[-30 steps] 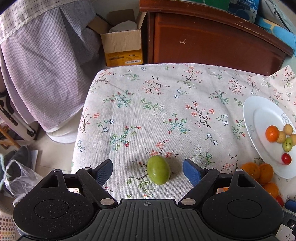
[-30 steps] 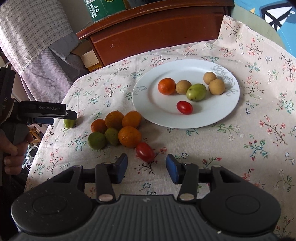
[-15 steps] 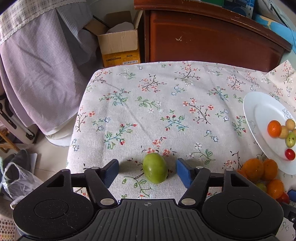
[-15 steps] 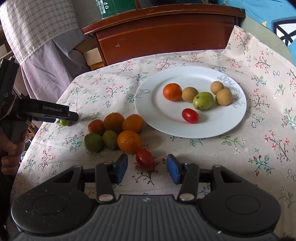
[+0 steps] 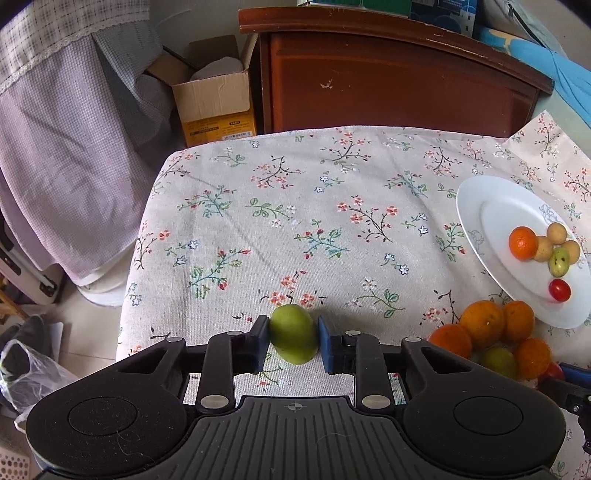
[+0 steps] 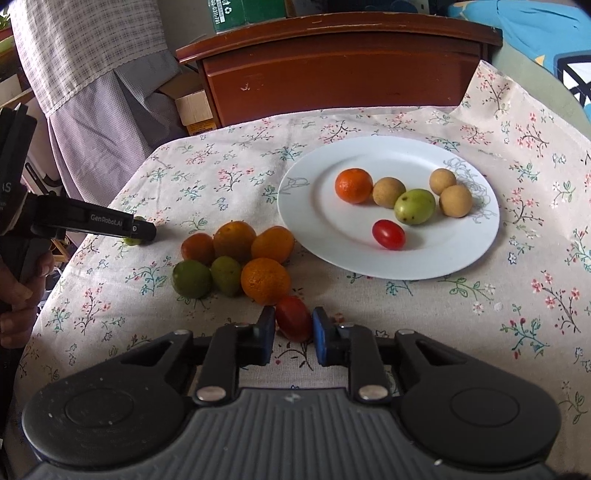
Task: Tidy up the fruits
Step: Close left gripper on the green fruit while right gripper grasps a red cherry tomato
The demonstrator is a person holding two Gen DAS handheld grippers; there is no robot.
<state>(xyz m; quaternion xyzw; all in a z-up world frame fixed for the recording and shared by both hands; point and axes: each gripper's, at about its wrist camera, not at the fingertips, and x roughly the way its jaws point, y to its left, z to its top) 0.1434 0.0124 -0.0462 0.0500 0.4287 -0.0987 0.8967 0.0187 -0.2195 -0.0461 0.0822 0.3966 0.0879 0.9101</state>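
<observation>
Legible text, itemised. Left gripper (image 6: 142,230), seen from the right wrist view: white lettering "GenRoboLAI" along the side of its black finger bar; on the black body further back at the frame's left edge, a large partial "S" with small unreadable print beneath. Green box (image 6: 247,13) on top of the wooden cabinet (image 6: 343,74): a recycling symbol and a partial white number ending "0311-781", turned on its side. Cardboard box (image 5: 218,107) on the floor, left wrist view: yellow label with a barcode and small print, too fine to read.
</observation>
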